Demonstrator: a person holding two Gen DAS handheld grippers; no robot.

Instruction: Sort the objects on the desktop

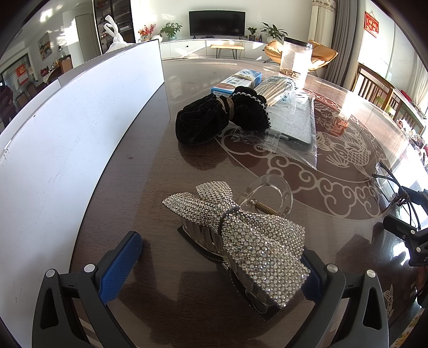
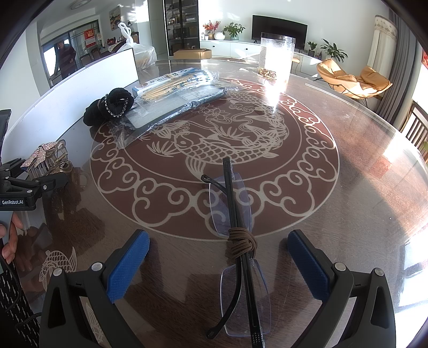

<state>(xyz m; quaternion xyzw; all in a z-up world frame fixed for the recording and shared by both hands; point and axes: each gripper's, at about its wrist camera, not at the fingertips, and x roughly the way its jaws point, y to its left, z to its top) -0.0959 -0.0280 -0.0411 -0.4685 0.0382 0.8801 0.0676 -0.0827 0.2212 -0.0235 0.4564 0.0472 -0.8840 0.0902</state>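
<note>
The left gripper [image 1: 222, 267] has its jaws spread wide around a rhinestone-covered bow hair claw of clear plastic [image 1: 240, 235] lying on the glossy dark surface [image 1: 149, 187]; the bow hides most of the right pad; the right gripper [image 2: 218, 265] is likewise open around folded rimless glasses with black temples bound by brown cord [image 2: 239, 241], whose clear lenses are hard to trace; a black velvet scrunchie [image 1: 214, 120] partly covers the packets behind it.

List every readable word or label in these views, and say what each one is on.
"GenRobot.AI": on the left gripper body, seen from the right wrist view.
Print on the blue box and on the chopstick packet: too blurred to read.
Red wall sign: unreadable.
</note>
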